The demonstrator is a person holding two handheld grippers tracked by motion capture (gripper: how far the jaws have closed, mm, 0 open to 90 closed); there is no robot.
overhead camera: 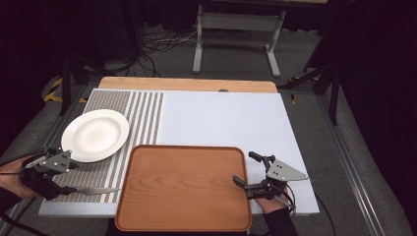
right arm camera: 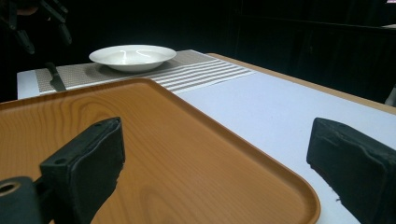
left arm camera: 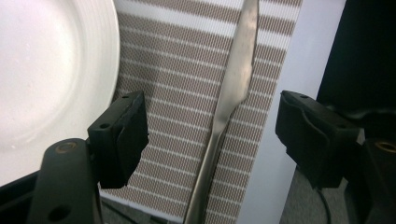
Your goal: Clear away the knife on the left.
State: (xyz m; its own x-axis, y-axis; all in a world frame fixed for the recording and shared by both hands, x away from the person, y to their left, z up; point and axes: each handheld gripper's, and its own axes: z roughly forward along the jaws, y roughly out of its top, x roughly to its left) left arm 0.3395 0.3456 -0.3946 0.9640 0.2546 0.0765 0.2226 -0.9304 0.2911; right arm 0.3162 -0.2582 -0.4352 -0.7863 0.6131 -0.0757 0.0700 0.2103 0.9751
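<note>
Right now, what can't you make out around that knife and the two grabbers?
- Knife: handle end cut off by the left gripper view's bottom edge; tip by the top edge.
- Plate: mostly beyond that view's left edge.
- Tray: near rim partly cut off by the high view's bottom edge.

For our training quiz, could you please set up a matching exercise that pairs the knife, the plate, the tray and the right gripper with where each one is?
Things:
1. knife
2. plate
3. tray
4. right gripper

Places:
A. at the right edge of the tray, fingers open
B. on the striped mat, at the table's left
C. in the middle, at the near edge of the table
D. flat on the mat, between the left gripper's open fingers, untouched

Pairs: 1-D, 2-B, 3-C, 4-A
</note>
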